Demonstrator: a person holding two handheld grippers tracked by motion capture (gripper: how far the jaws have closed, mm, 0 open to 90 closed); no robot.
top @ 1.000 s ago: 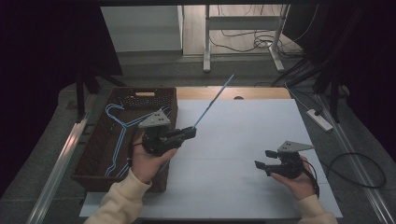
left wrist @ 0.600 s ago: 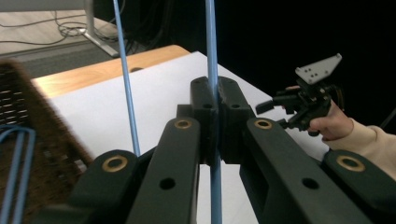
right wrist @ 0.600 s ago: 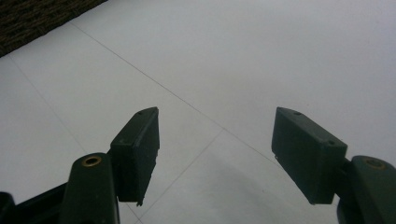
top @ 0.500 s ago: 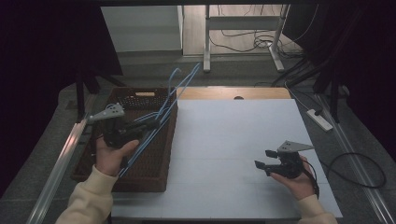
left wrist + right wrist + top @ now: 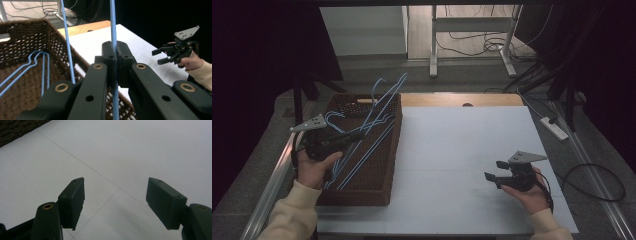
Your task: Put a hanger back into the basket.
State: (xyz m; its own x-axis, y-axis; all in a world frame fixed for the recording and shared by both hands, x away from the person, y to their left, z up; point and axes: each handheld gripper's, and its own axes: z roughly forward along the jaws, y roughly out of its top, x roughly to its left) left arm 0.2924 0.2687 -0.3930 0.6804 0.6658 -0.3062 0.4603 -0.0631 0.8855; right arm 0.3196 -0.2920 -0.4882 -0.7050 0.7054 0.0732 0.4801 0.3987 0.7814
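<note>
Right, your left gripper [image 5: 354, 136] is clamped on the wire of a blue hanger [image 5: 113, 30], held over the brown basket [image 5: 377, 195] at the table's left; more blue hangers [image 5: 362, 160] lie inside. Right gripper [image 5: 495, 171] sits jaws apart, empty, over the white table [image 5: 452, 150] near right. Thin wire looks light, stiff-ish and slick, so it'll likely pivot in the pads. Hooks may snag neighbours. Grab near a bend or the hook base.
</note>
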